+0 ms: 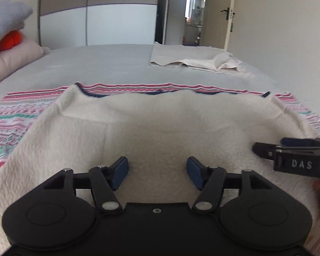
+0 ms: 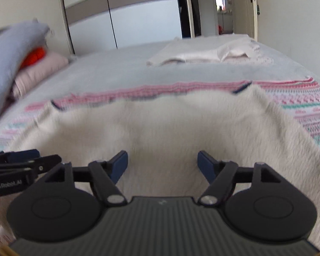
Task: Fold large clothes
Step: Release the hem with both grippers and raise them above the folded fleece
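Fleece garment [image 1: 155, 123] spread flat — beneath both gaping claws, ungripped

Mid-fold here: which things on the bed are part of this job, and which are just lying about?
Job: patterned fleece-lined garment; left gripper; right gripper, both open above it.
Lying about: white cloth pile; pink pillow; grey pillow; orange item.

One fleecy white garment [image 1: 160, 123] is lying on one striped blanket [image 1: 15, 115], and two grippers are hovering over it, the left gripper [image 1: 157, 170] and the right gripper [image 2: 162, 166]. Two pillows (one grey [image 1: 4, 19], one pink [image 1: 12, 59]) are sitting beside one orange thing [image 1: 10, 40]; one pale folded cloth [image 1: 202, 61] is resting farther off.
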Motion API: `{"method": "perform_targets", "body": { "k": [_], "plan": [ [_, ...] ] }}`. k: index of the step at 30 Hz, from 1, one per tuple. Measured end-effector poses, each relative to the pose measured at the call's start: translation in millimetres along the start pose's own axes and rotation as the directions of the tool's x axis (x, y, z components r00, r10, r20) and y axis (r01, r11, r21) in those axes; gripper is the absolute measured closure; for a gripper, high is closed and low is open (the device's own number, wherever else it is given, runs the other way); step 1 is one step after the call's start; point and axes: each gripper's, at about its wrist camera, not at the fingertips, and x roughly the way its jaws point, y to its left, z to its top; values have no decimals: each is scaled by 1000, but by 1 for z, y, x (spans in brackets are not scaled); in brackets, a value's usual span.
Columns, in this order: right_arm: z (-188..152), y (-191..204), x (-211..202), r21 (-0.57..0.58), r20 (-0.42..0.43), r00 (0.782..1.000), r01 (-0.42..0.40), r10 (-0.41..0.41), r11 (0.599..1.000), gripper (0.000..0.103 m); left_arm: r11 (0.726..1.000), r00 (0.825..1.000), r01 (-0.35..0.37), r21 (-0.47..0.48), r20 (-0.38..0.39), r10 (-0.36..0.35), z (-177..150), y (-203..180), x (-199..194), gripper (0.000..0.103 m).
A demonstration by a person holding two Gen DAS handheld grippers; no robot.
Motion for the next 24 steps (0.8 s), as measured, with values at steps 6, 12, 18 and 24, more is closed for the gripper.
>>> {"method": "perform_targets", "body": {
  "k": [6,12,18,24],
  "plan": [
    [-6,1,-19,4,-65,996,60,-60,998,31,992,996,-80,-98,-41,77,-6,6,-29,41],
    [-7,-11,-56,43,-87,993,88,-84,995,21,968,982,-186,-167,-73,176,2,14,-73,14],
    [-15,-27,-82,140,-106,987,136,-122,981,14,929,953,-301,-214,-102,285,1,29,-107,0],
    [-22,-27,-95,81,-98,986,140,-132,987,8,889,954,-298,-348,-118,274,-26,57,-128,0]
  ]
}}
